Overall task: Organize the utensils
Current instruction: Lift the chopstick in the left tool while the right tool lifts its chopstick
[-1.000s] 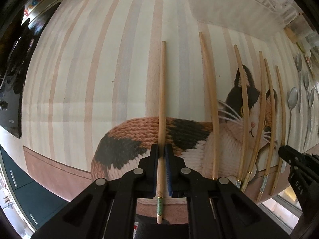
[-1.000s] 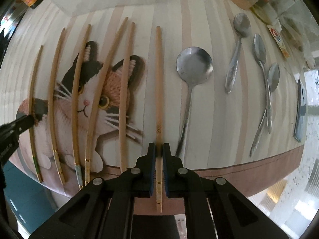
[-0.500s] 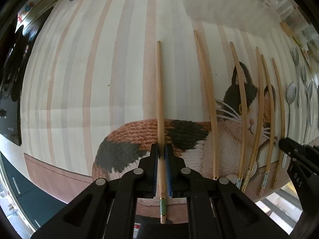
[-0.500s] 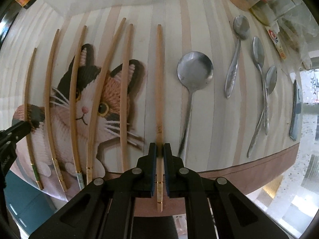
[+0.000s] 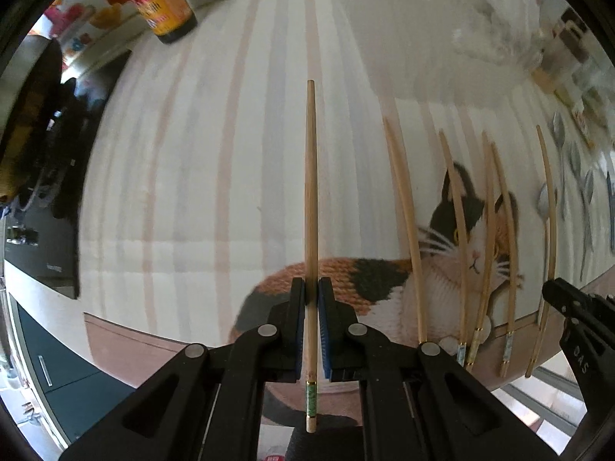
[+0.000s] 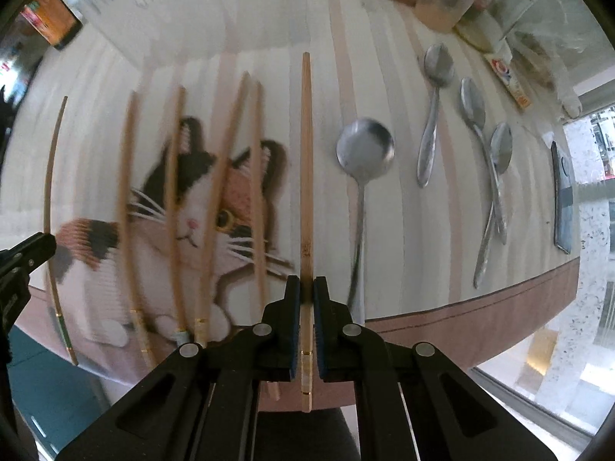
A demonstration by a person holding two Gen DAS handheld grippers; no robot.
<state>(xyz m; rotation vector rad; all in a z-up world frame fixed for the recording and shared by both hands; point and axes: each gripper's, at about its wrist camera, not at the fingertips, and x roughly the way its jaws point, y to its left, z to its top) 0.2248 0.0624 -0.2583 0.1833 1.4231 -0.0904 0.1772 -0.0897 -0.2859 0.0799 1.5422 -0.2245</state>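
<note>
My left gripper (image 5: pixel 311 288) is shut on a green-banded wooden chopstick (image 5: pixel 310 192) and holds it lifted above the cat-print mat (image 5: pixel 192 192). My right gripper (image 6: pixel 306 286) is shut on a gold-banded wooden chopstick (image 6: pixel 306 153), also raised over the mat. Several more chopsticks (image 6: pixel 173 211) lie in a row on the cat picture, between the two grippers. Several metal spoons (image 6: pixel 363 153) lie to the right of them. The right gripper's tip shows at the right edge of the left wrist view (image 5: pixel 557 292).
An orange-labelled bottle (image 5: pixel 161 4) stands at the mat's far left. A dark phone (image 6: pixel 563 199) lies at the right edge. Jars and packets (image 6: pixel 446 4) crowd the far right. The mat's brown front border (image 6: pixel 480 307) meets the counter edge.
Both grippers have risen and tilted, lifting their chopsticks off the mat. The view is now higher and shows more of the far counter.
</note>
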